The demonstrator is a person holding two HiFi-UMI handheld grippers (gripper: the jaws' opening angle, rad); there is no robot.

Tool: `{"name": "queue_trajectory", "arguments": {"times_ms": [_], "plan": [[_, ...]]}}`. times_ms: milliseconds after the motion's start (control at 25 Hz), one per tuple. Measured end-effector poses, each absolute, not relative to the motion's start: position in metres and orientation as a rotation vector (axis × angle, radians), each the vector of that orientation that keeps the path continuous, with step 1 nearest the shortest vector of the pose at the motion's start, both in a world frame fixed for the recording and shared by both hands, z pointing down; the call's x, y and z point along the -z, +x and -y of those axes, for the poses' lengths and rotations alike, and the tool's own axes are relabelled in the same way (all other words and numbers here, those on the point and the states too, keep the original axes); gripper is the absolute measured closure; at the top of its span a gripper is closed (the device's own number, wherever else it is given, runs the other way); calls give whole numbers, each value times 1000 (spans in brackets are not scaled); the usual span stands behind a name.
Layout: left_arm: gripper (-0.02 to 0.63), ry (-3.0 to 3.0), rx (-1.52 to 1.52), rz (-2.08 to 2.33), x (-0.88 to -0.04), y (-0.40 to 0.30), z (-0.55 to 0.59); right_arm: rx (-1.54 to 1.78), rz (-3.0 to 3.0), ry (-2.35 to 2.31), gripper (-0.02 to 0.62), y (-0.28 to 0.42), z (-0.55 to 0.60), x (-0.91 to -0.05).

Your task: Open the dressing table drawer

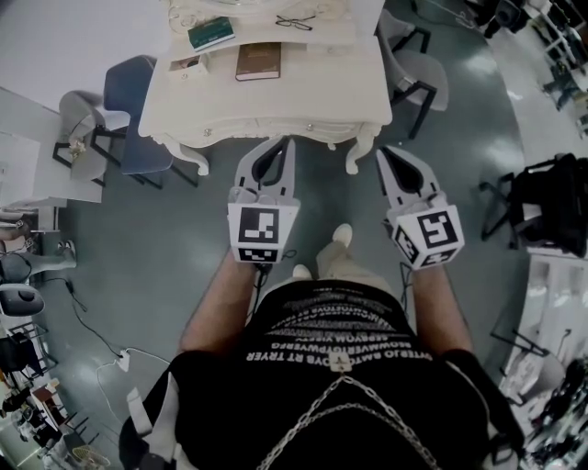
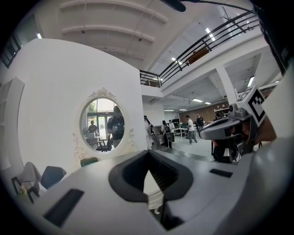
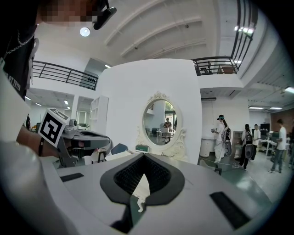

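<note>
The cream dressing table (image 1: 303,87) stands ahead of me at the top of the head view. Its drawer front (image 1: 262,127) carries small round knobs (image 1: 310,127) and is closed flush. My left gripper (image 1: 287,140) is shut and empty, its tips just short of the drawer front, left of that knob. My right gripper (image 1: 381,151) is also shut and empty, near the table's front right leg (image 1: 355,156). The oval mirror (image 2: 102,120) shows beyond the left gripper (image 2: 148,153). The same mirror (image 3: 161,120) appears past the right gripper (image 3: 144,156).
A brown book (image 1: 258,61), a green book (image 1: 211,32) and glasses (image 1: 294,21) lie on the tabletop. A blue chair (image 1: 133,106) stands left of the table, a grey chair (image 1: 421,78) right. A black cart (image 1: 551,202) is far right. People (image 3: 223,135) stand in the hall.
</note>
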State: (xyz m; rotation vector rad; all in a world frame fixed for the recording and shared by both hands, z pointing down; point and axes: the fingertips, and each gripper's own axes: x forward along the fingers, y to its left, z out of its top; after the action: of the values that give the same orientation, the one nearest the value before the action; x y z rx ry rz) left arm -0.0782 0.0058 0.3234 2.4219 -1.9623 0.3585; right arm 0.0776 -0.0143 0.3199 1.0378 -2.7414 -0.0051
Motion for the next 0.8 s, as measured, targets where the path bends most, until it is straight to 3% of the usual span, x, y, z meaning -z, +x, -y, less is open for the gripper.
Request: {"name": "queue_trajectory", "arguments": {"times_ms": [800], "plan": [[603, 2375, -350, 1995, -332, -79, 66, -35, 2709, 1006, 594, 85, 86, -337]]}}
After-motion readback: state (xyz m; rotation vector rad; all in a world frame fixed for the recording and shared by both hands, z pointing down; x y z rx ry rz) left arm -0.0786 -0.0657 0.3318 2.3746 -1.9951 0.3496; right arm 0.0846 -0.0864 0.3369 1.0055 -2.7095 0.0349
